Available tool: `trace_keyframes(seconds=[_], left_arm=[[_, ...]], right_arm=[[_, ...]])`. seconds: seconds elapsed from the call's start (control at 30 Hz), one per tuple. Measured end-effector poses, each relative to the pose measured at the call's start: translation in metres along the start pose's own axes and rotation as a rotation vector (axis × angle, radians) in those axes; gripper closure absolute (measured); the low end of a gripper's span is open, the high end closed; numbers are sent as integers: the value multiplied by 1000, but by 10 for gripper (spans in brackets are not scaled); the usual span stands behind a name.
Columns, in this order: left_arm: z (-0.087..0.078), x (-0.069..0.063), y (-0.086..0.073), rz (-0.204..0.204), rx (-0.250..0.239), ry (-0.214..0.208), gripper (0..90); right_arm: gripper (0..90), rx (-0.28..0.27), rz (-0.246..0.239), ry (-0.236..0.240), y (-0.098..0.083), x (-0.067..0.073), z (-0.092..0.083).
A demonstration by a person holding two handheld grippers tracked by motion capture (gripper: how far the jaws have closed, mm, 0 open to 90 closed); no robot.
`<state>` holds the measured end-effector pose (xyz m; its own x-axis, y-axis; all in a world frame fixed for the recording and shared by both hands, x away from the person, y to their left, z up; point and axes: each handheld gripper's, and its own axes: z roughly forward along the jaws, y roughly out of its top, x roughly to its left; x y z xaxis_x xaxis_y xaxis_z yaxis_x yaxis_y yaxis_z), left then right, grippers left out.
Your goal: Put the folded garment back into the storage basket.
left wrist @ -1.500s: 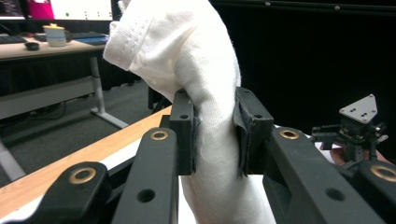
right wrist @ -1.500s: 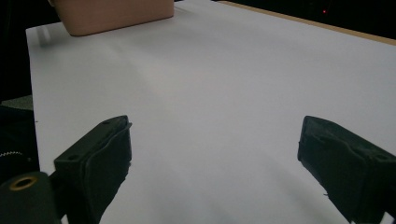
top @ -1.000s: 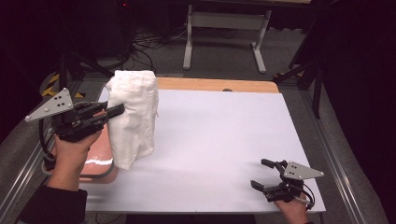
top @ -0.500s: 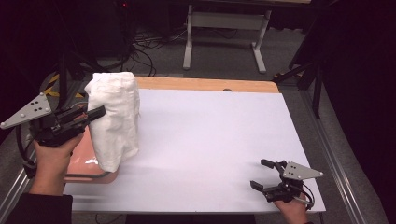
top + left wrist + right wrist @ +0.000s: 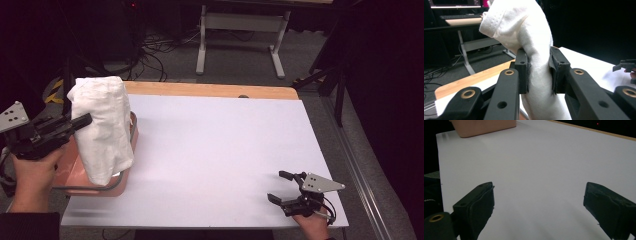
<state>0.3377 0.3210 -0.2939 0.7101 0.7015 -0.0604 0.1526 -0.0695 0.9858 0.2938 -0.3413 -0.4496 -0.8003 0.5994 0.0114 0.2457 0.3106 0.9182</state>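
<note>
The left tool is clenched on a white cloth, a knitted-looking fabric with a stitched hem. In the left gripper view the cloth is pinched between the two black pads, bunched above them and hanging down below them. From the high view the cloth hangs in a tall drape off the tool, over the left edge of the surface, with its lower end over a pink basin with a metal rim that sits at the surface's near left corner. Whether the cloth's hem touches the basin I cannot tell. The person's left hand grips the tool's body from below.

The right tool rests low at the near right corner of the white surface, well apart from the cloth, released, with its jaws spread wide. In the right gripper view the tool has only bare white surface between its jaws, and the pink basin shows at the far corner.
</note>
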Motion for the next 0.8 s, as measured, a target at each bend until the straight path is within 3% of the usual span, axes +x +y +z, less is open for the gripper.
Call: trace_keyframes(seconds=[0.33,0.8], left_arm=[[-6,12,4,10,45,9,726],[-14,27,5,0,46,39,726]], right_arm=[[103,2,0,-1,0,0,1],[102,6,-1,0,0,1,1]])
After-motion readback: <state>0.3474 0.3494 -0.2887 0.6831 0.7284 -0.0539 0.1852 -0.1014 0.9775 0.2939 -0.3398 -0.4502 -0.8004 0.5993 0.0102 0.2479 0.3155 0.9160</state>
